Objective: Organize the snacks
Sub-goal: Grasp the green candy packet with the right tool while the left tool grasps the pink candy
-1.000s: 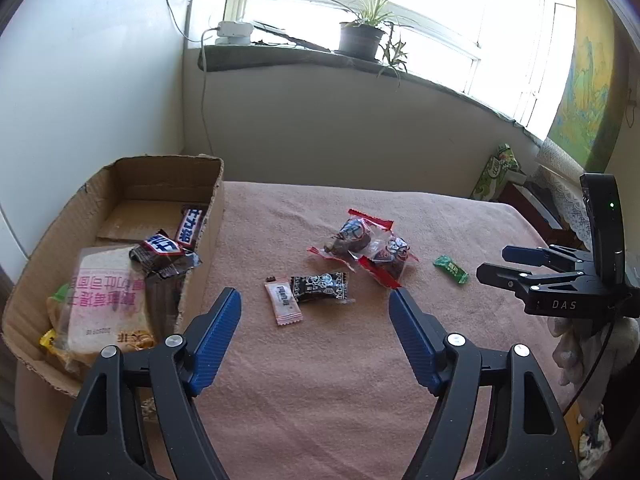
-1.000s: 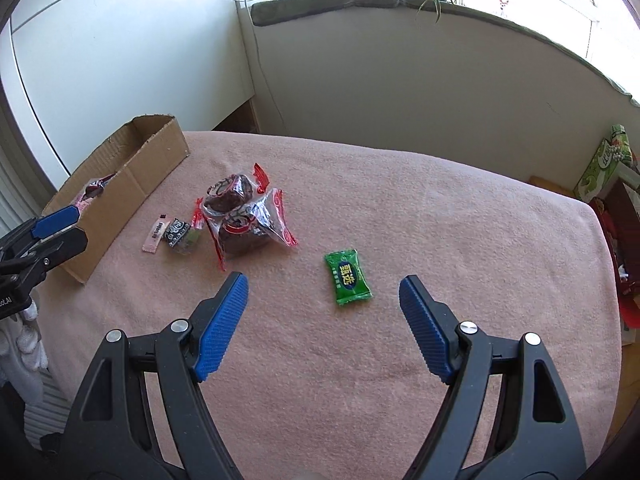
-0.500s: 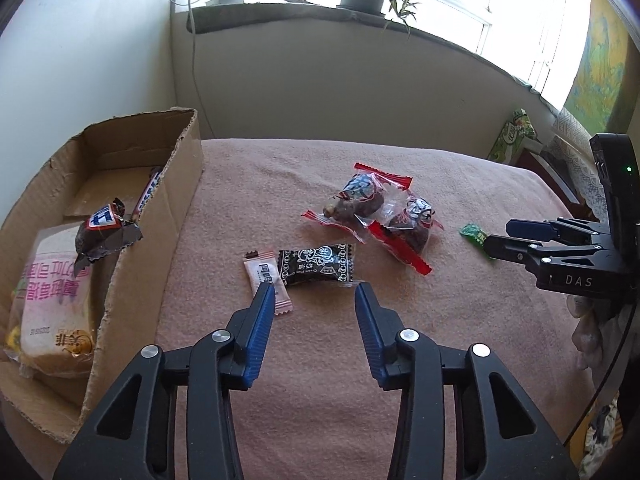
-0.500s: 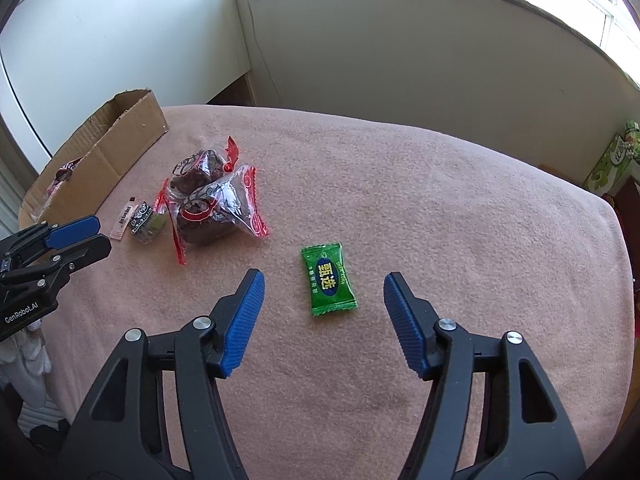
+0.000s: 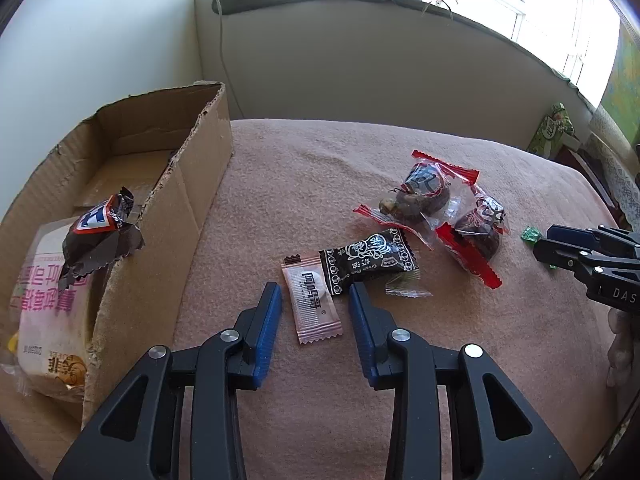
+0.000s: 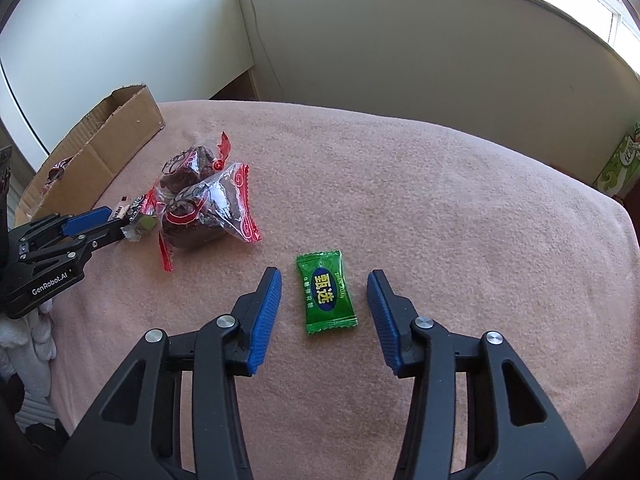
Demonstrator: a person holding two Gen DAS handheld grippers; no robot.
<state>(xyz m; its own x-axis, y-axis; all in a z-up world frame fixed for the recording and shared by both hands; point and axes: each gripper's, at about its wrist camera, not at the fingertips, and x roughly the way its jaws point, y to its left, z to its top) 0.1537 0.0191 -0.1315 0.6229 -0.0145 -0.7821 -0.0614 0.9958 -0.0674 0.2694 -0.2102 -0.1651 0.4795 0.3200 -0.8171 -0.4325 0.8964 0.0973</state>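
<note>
At the left edge of the pink-covered worktop stands an open cardboard box. It holds a bread packet printed with pink Chinese characters, and a dark brown snack wrapper with a white and blue logo rests against the box wall. Just right of the box, the left tongs are closing around a pink sachet printed with Chinese characters; the sachet lies flat between the blue pads, which do not touch it. Its far corner is overlapped by a black candy wrapper reading "Cream Plum Candy". Farther right lie two clear packets with red ends, holding dark round snacks and touching each other. Right of them, the right tongs are closing around a green candy marked "ZHEN XUAN" with yellow characters on a blue oval; it lies flat, apart from both pads. In the right wrist view, the left tongs carry the words "GenRobot.AI".
</note>
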